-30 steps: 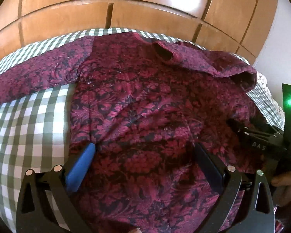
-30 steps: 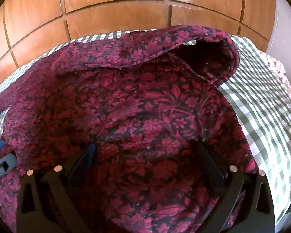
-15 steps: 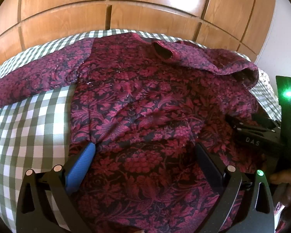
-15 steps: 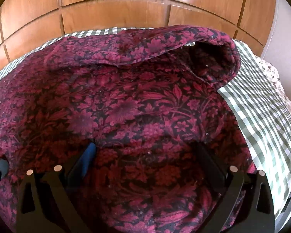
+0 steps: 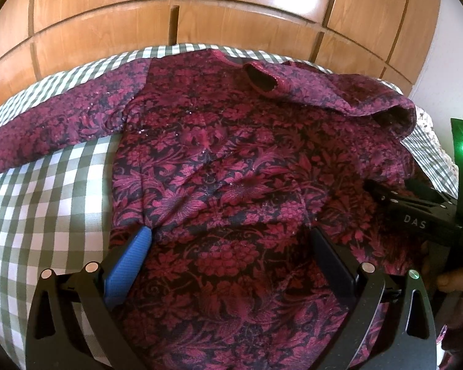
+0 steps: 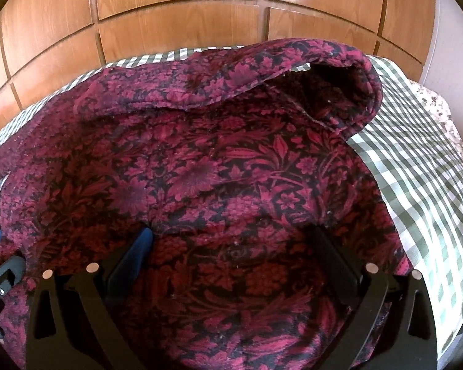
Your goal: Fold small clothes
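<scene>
A dark red floral long-sleeved top [image 5: 231,160] lies spread on a green-and-white checked sheet [image 5: 46,203]. One sleeve [image 5: 55,126] stretches out to the left. The other sleeve [image 6: 219,74] is folded across the chest, its cuff opening [image 5: 260,80] facing me. My left gripper [image 5: 231,237] is open at the lower left part of the top, its blue fingertip [image 5: 140,242] at the side seam. My right gripper [image 6: 231,237] is open over the lower right part, with cloth lying between its spread fingers. In the left wrist view, the right gripper's body [image 5: 416,215] and a hand [image 5: 456,280] show.
A glossy wooden panelled headboard [image 5: 231,15] rises behind the bed. The checked sheet is bare to the right of the top [image 6: 416,160], over a speckled white cover [image 6: 441,108] at the bed's edge. A white wall [image 5: 447,46] stands at the far right.
Both views have drifted only slightly. The top lies as it did, and both grippers have stayed open at its lower part.
</scene>
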Demonstrator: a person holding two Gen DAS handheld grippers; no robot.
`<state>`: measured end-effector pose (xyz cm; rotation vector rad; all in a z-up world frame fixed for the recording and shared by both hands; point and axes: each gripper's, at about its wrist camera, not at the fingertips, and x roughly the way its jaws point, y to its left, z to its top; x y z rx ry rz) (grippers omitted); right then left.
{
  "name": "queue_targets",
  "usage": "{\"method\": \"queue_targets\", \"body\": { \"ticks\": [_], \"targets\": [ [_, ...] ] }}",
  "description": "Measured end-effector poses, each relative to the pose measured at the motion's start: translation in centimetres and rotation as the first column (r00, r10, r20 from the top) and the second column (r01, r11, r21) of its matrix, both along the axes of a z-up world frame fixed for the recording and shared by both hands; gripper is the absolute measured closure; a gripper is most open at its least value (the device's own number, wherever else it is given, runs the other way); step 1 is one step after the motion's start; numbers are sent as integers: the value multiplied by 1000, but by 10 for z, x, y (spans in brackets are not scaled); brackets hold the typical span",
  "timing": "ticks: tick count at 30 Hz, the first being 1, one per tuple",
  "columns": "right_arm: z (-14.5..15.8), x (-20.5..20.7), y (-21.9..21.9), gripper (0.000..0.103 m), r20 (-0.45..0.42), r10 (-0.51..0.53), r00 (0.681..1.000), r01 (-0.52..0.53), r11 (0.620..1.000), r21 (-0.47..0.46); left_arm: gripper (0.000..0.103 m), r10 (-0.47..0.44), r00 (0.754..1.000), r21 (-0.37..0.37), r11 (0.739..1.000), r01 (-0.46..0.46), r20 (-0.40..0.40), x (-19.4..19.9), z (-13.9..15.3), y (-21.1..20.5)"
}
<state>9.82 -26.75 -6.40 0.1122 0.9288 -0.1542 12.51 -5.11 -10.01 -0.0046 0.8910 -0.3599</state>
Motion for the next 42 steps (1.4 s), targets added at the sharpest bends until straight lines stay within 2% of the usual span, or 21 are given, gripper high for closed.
{"method": "queue_targets", "body": {
  "ticks": [3, 7, 11, 13, 14, 16, 18, 22, 23, 25, 27, 28, 31, 32, 34, 36, 39, 42],
  "targets": [
    [2, -2, -3, 2, 12, 4, 1000, -4, 1000, 27, 4, -12, 999, 8, 1000, 12, -50, 7, 6, 0],
    [5, -9, -14, 2, 52, 7, 999, -13, 993, 115, 4, 22, 998, -145, 989, -31, -59, 20, 32, 12],
    [7, -12, -20, 2, 72, 7, 997, -19, 987, 162, 4, 12, 999, -173, 985, -21, -52, 56, 56, 2],
    [8, -13, -21, 2, 77, 7, 997, -20, 985, 171, 6, -20, 998, -215, 976, 5, -68, 80, 66, -9],
    [9, -13, -22, 2, 79, 7, 997, -21, 985, 174, 8, -27, 997, -228, 974, 9, -76, 87, 68, -13],
    [9, -14, -22, 2, 80, 7, 997, -21, 984, 175, 22, -42, 991, -268, 963, 5, -130, 112, 65, -24],
    [9, -13, -22, 2, 81, 7, 997, -22, 984, 177, 24, -46, 977, -307, 952, -21, -209, 137, 54, -35],
    [9, -14, -22, 2, 83, 7, 997, -22, 983, 180, 26, -31, 958, -339, 938, -71, -287, 161, 36, -47],
    [10, -13, -21, 2, 82, 7, 997, -22, 984, 178, 31, -29, 954, -341, 937, -78, -298, 167, 32, -52],
    [9, -13, -21, 2, 78, 7, 997, -21, 985, 173, 68, -28, 946, -327, 941, -84, -324, 175, 24, -58],
    [9, -13, -22, 2, 78, 8, 997, -21, 984, 175, 89, -27, 945, -338, 937, -90, -326, 180, 22, -57],
    [9, -12, -22, 2, 77, 8, 997, -22, 984, 180, 94, -25, 949, -356, 930, -93, -314, 179, 26, -53],
    [13, -13, -28, 2, 76, 17, 997, -34, 972, 231, 95, -8, 967, -400, 912, -97, -253, 172, 47, -34],
    [17, -13, -35, 2, 77, 21, 997, -43, 954, 298, 95, 2, 973, -412, 906, -99, -230, 168, 57, -24],
    [25, -14, -54, 2, 97, 15, 995, -57, 893, 446, 95, 8, 983, -416, 905, -86, -185, 161, 73, -9],
    [34, -10, -77, 2, 129, -33, 991, -51, 800, 598, 95, 9, 990, -406, 912, -66, -141, 154, 89, 4],
    [43, 4, -102, 2, 176, -93, 980, -54, 728, 683, 95, 19, 993, -403, 913, -63, -113, 150, 99, 19],
    [46, 31, -122, 2, 181, -138, 974, -33, 703, 711, 96, 40, 995, -379, 923, -72, -92, 142, 101, 30]
  ]
}}
